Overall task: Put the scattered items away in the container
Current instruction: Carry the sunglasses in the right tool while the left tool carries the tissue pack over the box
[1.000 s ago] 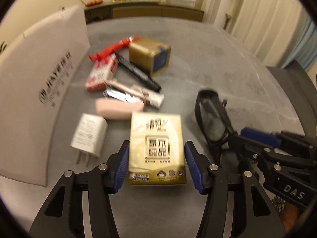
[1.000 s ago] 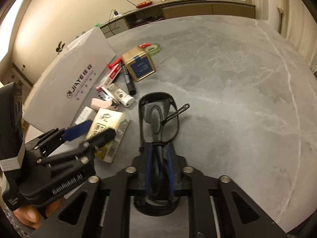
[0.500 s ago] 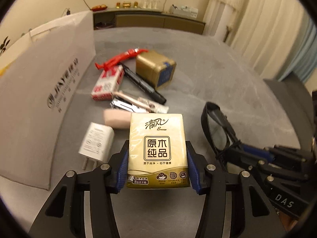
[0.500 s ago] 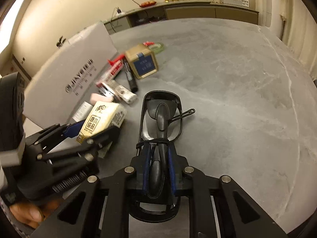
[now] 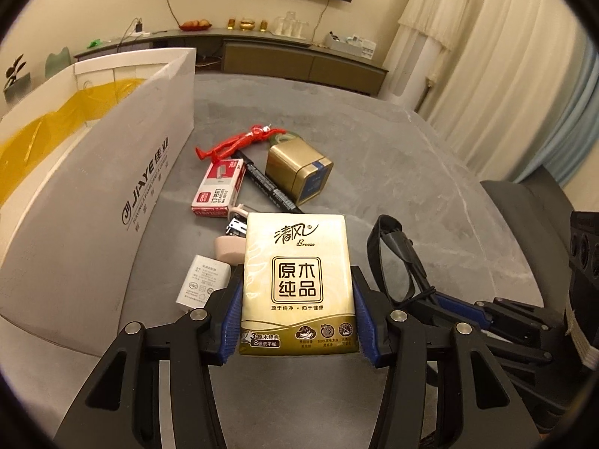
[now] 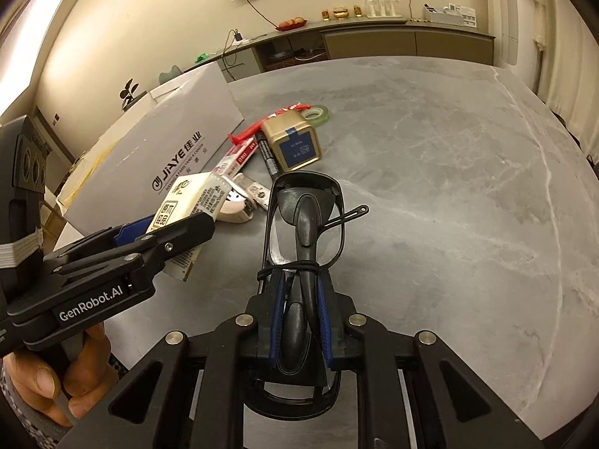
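Gold tissue pack (image 5: pixel 297 284) sits clamped in my left gripper (image 5: pixel 297 321), lifted beside the white box (image 5: pixel 93 202). My right gripper (image 6: pixel 299 321) pinches black glasses (image 6: pixel 305 224), seemingly clear of the table (image 6: pixel 449 187).

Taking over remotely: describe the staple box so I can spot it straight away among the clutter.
Start at the big white carton standing on the grey table. Just off its printed side lies a cluster of small items; the staple box is the flat red-and-white pack there, between the carton and the black marker. Unlike the gold tin, it lies flat and is red.
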A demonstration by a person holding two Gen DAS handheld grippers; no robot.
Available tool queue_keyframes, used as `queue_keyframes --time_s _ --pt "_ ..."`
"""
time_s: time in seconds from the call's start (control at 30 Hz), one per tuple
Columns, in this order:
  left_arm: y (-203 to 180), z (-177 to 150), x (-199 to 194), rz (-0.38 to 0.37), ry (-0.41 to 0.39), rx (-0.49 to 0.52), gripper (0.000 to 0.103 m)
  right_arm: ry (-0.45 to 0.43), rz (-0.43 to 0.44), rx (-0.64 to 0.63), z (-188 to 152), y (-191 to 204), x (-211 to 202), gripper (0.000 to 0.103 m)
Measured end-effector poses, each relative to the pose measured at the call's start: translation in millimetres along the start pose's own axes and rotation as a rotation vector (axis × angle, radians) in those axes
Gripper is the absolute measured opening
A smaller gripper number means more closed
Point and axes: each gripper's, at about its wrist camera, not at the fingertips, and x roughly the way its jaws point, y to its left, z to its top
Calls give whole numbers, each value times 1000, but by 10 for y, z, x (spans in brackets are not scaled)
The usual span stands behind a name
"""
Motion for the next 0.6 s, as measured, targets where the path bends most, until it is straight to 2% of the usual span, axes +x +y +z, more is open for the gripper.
queue_keyframes --time_s 0.6 --pt "317 154 -569 -14 -118 -72 54 -116 -6 -85 271 470 -197 18"
